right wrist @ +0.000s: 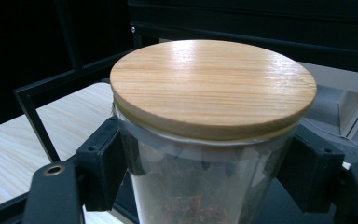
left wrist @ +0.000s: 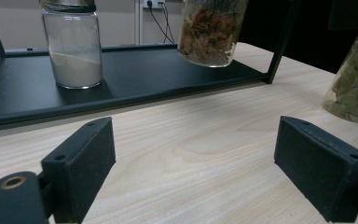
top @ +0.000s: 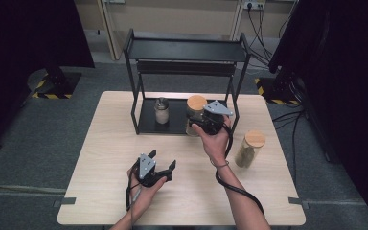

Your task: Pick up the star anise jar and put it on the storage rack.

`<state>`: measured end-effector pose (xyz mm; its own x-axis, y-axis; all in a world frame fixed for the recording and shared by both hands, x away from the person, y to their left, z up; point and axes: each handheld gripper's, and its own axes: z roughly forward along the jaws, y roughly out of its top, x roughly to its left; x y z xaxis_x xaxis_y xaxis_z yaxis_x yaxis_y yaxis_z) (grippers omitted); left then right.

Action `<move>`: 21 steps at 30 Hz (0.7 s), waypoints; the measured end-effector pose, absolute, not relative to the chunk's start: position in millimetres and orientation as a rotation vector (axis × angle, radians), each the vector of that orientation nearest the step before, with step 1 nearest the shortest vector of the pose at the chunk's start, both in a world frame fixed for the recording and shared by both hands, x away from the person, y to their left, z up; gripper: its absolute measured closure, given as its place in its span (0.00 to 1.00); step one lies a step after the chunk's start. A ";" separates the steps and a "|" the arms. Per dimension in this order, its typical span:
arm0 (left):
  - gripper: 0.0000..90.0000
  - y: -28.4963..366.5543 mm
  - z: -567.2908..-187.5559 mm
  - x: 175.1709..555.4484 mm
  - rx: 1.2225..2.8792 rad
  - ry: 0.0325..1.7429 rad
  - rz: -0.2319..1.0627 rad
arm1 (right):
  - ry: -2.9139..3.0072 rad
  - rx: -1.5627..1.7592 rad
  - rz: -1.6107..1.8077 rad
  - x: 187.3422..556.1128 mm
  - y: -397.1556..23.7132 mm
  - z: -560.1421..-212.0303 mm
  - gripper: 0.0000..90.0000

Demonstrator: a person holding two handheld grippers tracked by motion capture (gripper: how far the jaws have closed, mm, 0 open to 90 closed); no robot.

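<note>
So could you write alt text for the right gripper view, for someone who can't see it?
Two black jaws clamp a glass jar just below its round wooden lid; brownish dried bits show inside. Behind stands a black metal shelf on a light wooden table.

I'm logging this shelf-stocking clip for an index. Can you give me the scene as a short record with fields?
setting: wooden table with a black two-tier rack at its far edge
right tongs: shut on the wooden-lidded jar of brown dried bits, at the rack's lower shelf
left tongs: open, holding nothing, low over the table
on lower shelf: jar of white powder
on table, right side: jar of green leaves with wooden lid
top shelf: nothing on it
</note>
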<state>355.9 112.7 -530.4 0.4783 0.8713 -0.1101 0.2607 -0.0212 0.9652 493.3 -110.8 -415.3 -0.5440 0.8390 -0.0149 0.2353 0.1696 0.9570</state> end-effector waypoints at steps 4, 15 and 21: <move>0.13 112.6 -530.4 355.8 1.557 1.015 0.653 | 1.890 1.019 1.383 498.5 -109.2 -416.7 0.28; 0.13 112.8 -530.4 355.9 1.557 1.017 0.652 | 1.900 1.043 1.353 514.4 -103.1 -418.2 0.28; 0.13 112.7 -530.4 355.9 1.558 1.016 0.652 | 1.897 1.066 1.341 521.9 -101.2 -420.0 0.28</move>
